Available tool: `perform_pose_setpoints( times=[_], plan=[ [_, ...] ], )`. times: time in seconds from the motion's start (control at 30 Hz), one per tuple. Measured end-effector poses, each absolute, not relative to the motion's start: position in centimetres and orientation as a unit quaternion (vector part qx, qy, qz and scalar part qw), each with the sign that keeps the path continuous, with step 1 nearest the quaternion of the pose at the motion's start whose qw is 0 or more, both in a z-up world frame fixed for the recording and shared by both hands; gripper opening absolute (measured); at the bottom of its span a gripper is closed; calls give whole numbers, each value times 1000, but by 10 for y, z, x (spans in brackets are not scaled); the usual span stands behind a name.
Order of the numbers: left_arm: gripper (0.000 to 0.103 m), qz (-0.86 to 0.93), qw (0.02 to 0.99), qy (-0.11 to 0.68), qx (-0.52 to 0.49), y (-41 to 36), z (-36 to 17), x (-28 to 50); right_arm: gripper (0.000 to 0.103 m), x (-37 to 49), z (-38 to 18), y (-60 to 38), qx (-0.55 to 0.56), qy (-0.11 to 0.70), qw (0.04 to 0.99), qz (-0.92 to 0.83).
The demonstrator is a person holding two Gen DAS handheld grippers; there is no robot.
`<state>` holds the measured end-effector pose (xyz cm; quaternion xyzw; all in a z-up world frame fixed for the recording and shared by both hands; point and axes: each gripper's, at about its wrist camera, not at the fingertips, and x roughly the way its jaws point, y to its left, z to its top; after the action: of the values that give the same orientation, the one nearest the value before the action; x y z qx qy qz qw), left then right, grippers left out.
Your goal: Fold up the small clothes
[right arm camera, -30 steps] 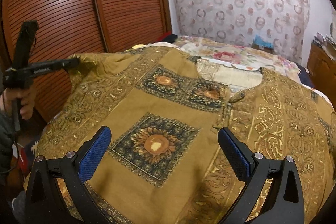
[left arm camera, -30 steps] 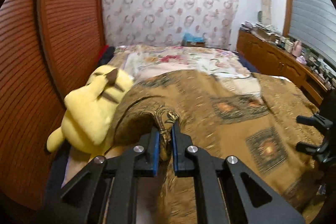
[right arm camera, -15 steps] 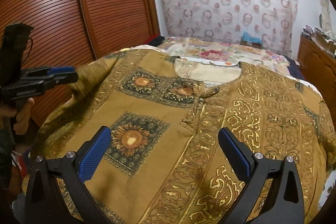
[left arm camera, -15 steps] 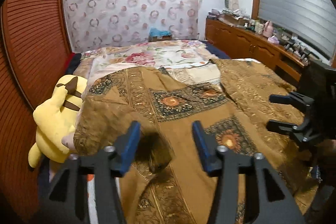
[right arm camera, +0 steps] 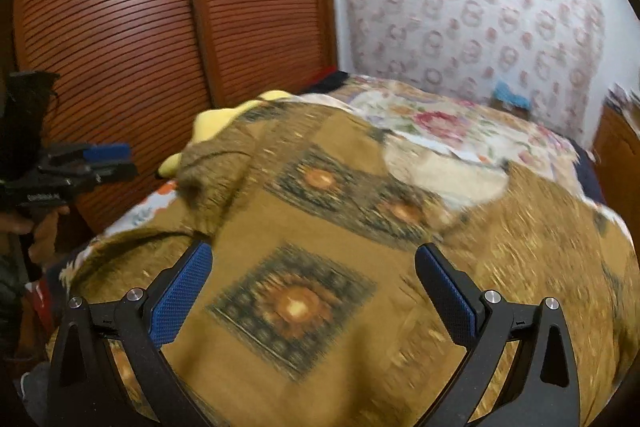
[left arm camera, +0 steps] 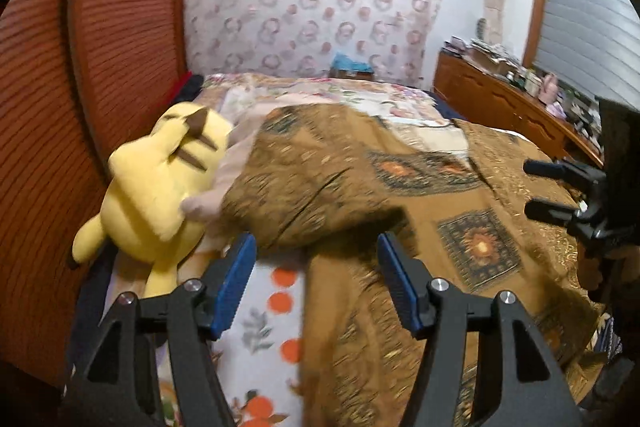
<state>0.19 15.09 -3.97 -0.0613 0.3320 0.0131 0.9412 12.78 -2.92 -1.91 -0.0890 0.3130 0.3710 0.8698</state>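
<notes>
A mustard-brown shirt point(left arm camera: 460, 211) point(right arm camera: 320, 211) with sunflower squares lies spread on the bed. Its left sleeve point(left arm camera: 312, 187) lies folded inward over the body, just beyond my left gripper point(left arm camera: 314, 247). That gripper is open, with nothing between its blue pads. It also shows at the left edge of the right wrist view as the left gripper point(right arm camera: 92, 163), held by a hand. My right gripper point(right arm camera: 312, 255) hovers open over the shirt's lower front and touches no cloth. The left wrist view shows it as the right gripper point(left arm camera: 560, 187) at the far right.
A yellow plush toy point(left arm camera: 160, 187) point(right arm camera: 224, 119) lies at the shirt's left, against the louvred wooden doors point(left arm camera: 40, 147) point(right arm camera: 160, 27). A fruit-print sheet point(left arm camera: 272, 307) shows beside the shirt. A cluttered wooden dresser point(left arm camera: 500, 103) runs along the right wall.
My left gripper went from shut on the sleeve to open, and the sleeve now lies folded over the shirt. The right gripper stayed open while its view shifted a little.
</notes>
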Motion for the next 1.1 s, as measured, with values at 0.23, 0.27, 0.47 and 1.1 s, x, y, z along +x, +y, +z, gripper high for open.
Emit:
perform_pose_setpoints(
  times=[0.23,0.27,0.47,1.1],
  plan=[
    [62,47,939,331,-79,174,-51,-17,92,140,-10,43,-120,299,837,441],
    [62,50,939,330,-80,174,-52,-18,90,140,-10,55,-127,297,832,451],
    [62,73,943,314,-83,183,-54,-27,82,143,-21,128,-182,298,793,499],
    [62,74,948,297,-92,186,-58,-29,9,181,-48,139,-189,315,810,457]
  ],
)
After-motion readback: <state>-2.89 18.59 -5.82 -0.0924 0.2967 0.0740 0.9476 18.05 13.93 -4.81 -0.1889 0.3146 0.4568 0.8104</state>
